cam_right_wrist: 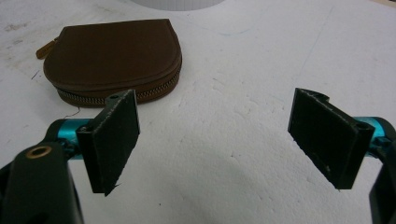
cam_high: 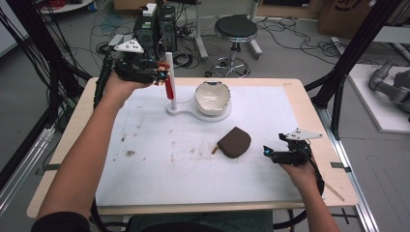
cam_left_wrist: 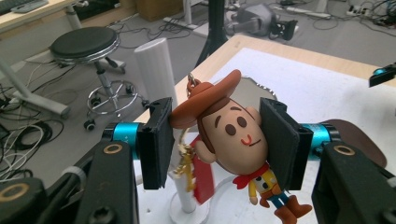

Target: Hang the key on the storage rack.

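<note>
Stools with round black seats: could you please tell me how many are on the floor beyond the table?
1. The stool stands on the floor past the table's far edge; others may lie outside the frames.

Far half of table (cam_high: 270,99): white post (cam_high: 169,79) and bowl (cam_high: 212,97) share one base, blocking the middle. Brown pouch (cam_high: 234,142) lies right of centre. Near edge and left side open; near-right corner passable beside pouch.

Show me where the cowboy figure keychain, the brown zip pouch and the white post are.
Brown-hatted cowboy figure keychain (cam_left_wrist: 231,135): left gripper view, on its face.
Brown leather zip pouch (cam_right_wrist: 116,51): right gripper view, on its flat top.
White upright plastic post (cam_left_wrist: 155,70): left gripper view, on its upper shaft.
</note>
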The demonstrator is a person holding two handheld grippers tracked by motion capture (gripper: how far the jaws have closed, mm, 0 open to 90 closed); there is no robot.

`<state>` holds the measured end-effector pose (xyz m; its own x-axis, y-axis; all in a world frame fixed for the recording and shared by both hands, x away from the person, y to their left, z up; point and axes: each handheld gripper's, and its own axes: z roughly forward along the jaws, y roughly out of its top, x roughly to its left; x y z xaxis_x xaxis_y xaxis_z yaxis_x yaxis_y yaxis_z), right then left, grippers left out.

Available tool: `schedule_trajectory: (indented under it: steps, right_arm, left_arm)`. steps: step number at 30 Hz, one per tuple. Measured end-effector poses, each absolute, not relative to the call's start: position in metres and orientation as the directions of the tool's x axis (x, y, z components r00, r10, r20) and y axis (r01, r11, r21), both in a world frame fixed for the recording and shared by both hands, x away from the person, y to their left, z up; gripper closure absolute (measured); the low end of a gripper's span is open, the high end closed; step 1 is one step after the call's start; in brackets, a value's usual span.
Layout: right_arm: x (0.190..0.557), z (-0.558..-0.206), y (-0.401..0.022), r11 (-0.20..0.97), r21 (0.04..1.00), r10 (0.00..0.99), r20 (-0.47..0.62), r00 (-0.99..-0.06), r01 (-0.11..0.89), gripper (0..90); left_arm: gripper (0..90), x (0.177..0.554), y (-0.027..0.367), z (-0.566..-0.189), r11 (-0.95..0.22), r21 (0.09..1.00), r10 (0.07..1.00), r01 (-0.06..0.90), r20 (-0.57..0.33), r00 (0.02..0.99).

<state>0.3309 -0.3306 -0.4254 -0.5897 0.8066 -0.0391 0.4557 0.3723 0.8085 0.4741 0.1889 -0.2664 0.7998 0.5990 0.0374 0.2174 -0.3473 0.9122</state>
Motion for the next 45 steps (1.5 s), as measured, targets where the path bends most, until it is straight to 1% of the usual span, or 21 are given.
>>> schedule_trajectory:
  steps: [5, 6, 7, 8, 12, 18, 20, 28, 33, 34, 36, 45]
  right_arm:
    - [0.331, -0.425, -0.330, 0.374, 0.809, 0.806, -0.041, -0.591, 0.453, 16.7]
    - [0.331, -0.425, -0.330, 0.374, 0.810, 0.805, -0.041, -0.592, 0.453, 16.7]
    - [0.331, -0.425, -0.330, 0.374, 0.810, 0.805, -0.041, -0.592, 0.453, 16.7]
    - [0.331, -0.425, -0.331, 0.375, 0.808, 0.804, -0.040, -0.593, 0.454, 16.7]
    - [0.332, -0.426, -0.330, 0.375, 0.808, 0.805, -0.041, -0.592, 0.454, 16.7]
    - [0.333, -0.425, -0.328, 0.377, 0.809, 0.802, -0.042, -0.596, 0.451, 16.7]
    - [0.334, -0.425, -0.326, 0.378, 0.810, 0.800, -0.042, -0.599, 0.448, 16.7]
    - [0.340, -0.424, -0.320, 0.386, 0.810, 0.790, -0.043, -0.612, 0.441, 16.7]
    - [0.342, -0.425, -0.320, 0.391, 0.809, 0.788, -0.047, -0.614, 0.439, 16.7]
    - [0.342, -0.425, -0.320, 0.390, 0.809, 0.789, -0.047, -0.613, 0.440, 16.7]
    - [0.342, -0.425, -0.320, 0.385, 0.810, 0.791, -0.041, -0.611, 0.443, 16.7]
    - [0.342, -0.425, -0.319, 0.392, 0.807, 0.789, -0.048, -0.612, 0.441, 16.7]
  left_arm:
    - [45.9, 0.475, 0.192, -0.270, -0.326, 0.919, 0.610, 0.222, 0.026, 0.792]
    - [41.0, 0.474, 0.193, -0.270, -0.312, 0.924, 0.615, 0.221, 0.020, 0.789]
    - [41.0, 0.474, 0.194, -0.271, -0.304, 0.926, 0.622, 0.223, 0.015, 0.783]
    - [36.1, 0.473, 0.196, -0.271, -0.298, 0.926, 0.632, 0.230, 0.011, 0.775]
    - [32.4, 0.469, 0.201, -0.273, -0.287, 0.929, 0.632, 0.233, 0.001, 0.775]
    - [29.9, 0.456, 0.201, -0.280, -0.296, 0.928, 0.606, 0.227, -0.002, 0.795]
    - [27.5, 0.450, 0.201, -0.283, -0.297, 0.927, 0.595, 0.227, -0.006, 0.803]
    - [23.2, 0.427, 0.207, -0.301, -0.288, 0.928, 0.585, 0.237, -0.026, 0.811]
    - [22.0, 0.416, 0.214, -0.314, -0.293, 0.921, 0.580, 0.256, -0.042, 0.814]
    - [20.4, 0.415, 0.215, -0.316, -0.303, 0.914, 0.577, 0.271, -0.051, 0.815]
    - [20.1, 0.410, 0.219, -0.322, -0.278, 0.922, 0.581, 0.270, -0.062, 0.812]
    - [20.0, 0.394, 0.231, -0.348, -0.268, 0.918, 0.584, 0.292, -0.086, 0.807]
